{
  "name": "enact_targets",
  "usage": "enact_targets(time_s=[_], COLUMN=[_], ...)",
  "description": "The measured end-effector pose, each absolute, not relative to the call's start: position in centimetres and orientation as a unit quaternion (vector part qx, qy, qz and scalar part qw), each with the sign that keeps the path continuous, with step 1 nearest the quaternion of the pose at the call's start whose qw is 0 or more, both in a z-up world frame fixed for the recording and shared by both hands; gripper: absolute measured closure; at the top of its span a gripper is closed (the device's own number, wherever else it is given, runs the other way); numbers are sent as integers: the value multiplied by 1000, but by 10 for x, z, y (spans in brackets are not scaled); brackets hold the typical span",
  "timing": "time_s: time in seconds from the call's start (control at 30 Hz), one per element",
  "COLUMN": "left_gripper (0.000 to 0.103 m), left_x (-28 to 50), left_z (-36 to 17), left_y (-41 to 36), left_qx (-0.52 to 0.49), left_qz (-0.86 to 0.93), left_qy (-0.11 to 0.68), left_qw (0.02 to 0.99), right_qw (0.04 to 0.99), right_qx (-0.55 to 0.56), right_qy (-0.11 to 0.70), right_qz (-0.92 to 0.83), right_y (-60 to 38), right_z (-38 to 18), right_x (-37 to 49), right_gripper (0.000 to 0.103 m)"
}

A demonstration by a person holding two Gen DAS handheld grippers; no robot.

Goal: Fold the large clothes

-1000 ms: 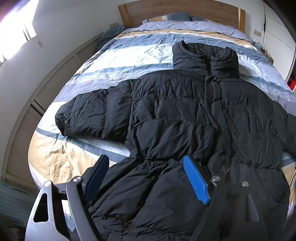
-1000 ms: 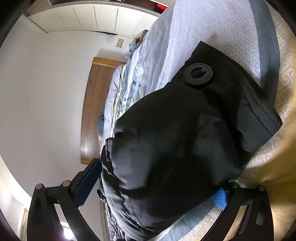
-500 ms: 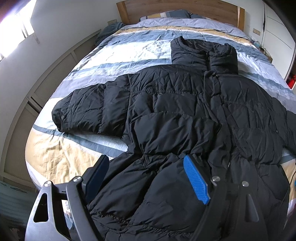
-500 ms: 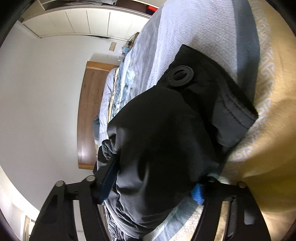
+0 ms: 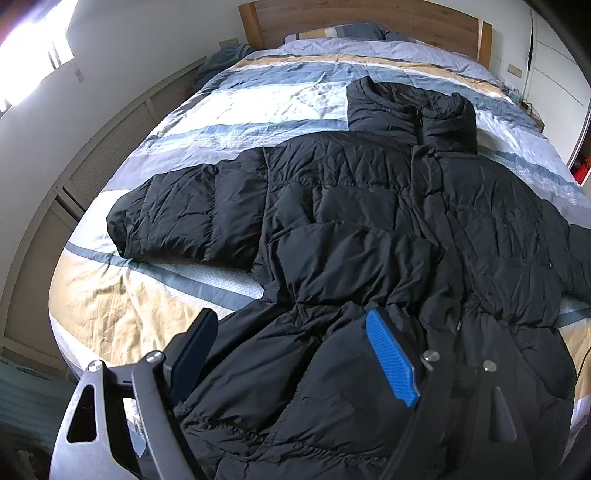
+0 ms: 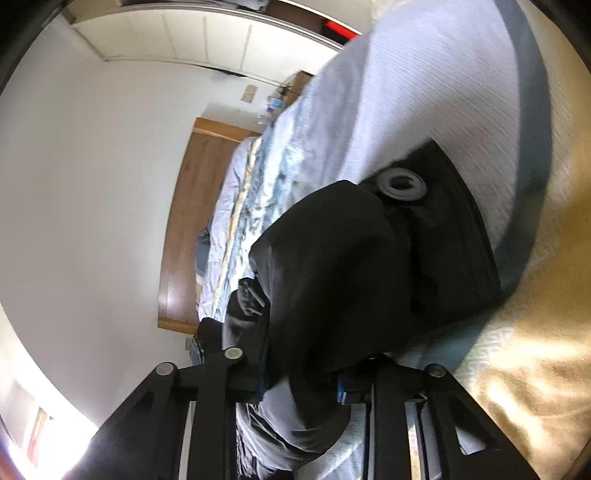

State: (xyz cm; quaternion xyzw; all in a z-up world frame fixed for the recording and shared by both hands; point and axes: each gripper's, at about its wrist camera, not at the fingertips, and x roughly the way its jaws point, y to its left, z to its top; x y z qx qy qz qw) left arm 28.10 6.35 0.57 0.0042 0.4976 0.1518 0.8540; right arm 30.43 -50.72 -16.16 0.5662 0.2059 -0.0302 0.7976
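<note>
From my left camera I see a black puffer jacket (image 5: 369, 229) spread face up across the striped bedspread (image 5: 229, 122), filling the centre and right of the frame. Its collar (image 5: 410, 114) points to the upper middle, toward the wooden headboard (image 5: 362, 18). 1 sleeve (image 5: 184, 221) stretches out to the left. My left gripper (image 5: 295, 350) sits at the bottom, its 2 fingers (image 5: 391, 358) spread wide over the jacket's lower part, the blue pad plainly visible on the right one. Panelled cupboards (image 5: 110, 147) run along the left edge.
</note>
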Motion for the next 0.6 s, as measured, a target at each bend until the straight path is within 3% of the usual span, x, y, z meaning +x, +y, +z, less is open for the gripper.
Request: enact_targets(time_s=[0.6], left_gripper=[21], left_x=[251], left_z=[22], left_y=[91], left_qx=[-31], left_qz=[153], left_qy=[478], left_qw=[865], right_qw=[883], right_qx=[420], right_qy=[199], right_qz=[71], right_y=[-434], right_z=[-63], right_x=[306], right_gripper=[84])
